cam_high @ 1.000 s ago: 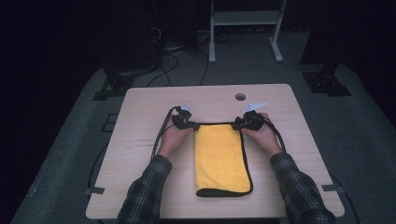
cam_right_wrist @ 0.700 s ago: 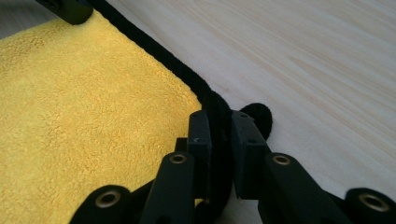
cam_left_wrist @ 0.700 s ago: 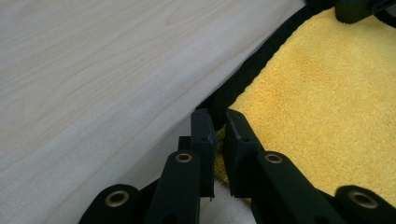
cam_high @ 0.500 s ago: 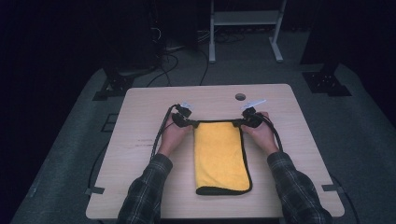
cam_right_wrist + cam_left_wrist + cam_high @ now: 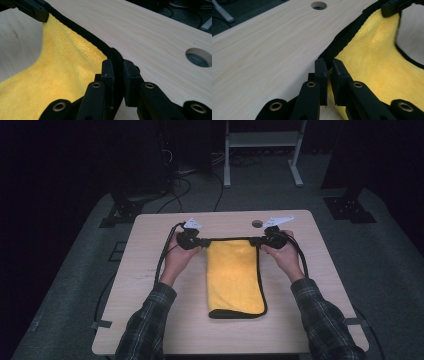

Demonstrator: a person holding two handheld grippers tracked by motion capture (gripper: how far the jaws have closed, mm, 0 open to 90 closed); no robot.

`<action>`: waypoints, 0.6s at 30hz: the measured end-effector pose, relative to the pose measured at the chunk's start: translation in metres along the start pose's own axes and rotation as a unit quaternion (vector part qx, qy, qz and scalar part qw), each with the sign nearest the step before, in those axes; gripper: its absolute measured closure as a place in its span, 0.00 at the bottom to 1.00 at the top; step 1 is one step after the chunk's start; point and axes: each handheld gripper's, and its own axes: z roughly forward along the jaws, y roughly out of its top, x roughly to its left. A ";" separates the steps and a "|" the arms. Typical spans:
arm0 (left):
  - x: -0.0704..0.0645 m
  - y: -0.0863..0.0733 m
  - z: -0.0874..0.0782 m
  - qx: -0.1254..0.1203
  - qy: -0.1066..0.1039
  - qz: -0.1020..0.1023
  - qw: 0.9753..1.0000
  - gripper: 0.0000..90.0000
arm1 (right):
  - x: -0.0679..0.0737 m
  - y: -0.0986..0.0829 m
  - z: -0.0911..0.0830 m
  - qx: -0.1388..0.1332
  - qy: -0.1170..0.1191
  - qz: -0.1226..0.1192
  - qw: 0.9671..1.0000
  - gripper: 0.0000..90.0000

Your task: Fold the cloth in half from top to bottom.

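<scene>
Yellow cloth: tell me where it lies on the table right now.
In the high view the yellow cloth lies mid-table, its far corners pinched by the left gripper and right gripper, just short of the round hole.

Yellow black-edged cloth (image 5: 234, 275), folded lengthwise on table, far corners lifted

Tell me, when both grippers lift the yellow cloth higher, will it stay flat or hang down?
The yellow cloth probably hangs limp: it already sags between the left gripper and the right gripper. It looks light and fluffy, so it is unlikely to slip from the shut jaws.
</scene>
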 end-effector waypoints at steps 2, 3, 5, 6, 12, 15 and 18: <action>-0.005 -0.004 -0.005 0.000 -0.008 -0.002 1.000 0.93 | 0.003 -0.005 -0.003 0.000 0.011 -0.001 1.000 0.89; -0.008 -0.007 -0.008 0.001 -0.012 -0.001 1.000 0.93 | 0.005 -0.007 -0.005 -0.001 0.016 -0.002 1.000 0.89; -0.014 -0.012 -0.011 -0.002 -0.020 -0.008 1.000 0.93 | 0.009 -0.012 -0.008 -0.001 0.023 -0.004 1.000 0.89; -0.016 -0.015 -0.013 -0.002 -0.024 -0.009 1.000 0.93 | 0.011 -0.014 -0.010 -0.002 0.027 -0.006 1.000 0.89; -0.035 -0.031 -0.020 -0.002 -0.045 -0.010 0.999 0.93 | 0.021 -0.035 -0.019 -0.005 0.048 -0.002 0.999 0.89; -0.041 -0.036 -0.025 -0.006 -0.057 -0.012 0.998 0.93 | 0.027 -0.043 -0.024 -0.009 0.056 0.001 0.998 0.89; -0.048 -0.039 -0.030 -0.005 -0.066 -0.008 0.998 0.93 | 0.033 -0.050 -0.031 -0.010 0.062 -0.001 0.998 0.89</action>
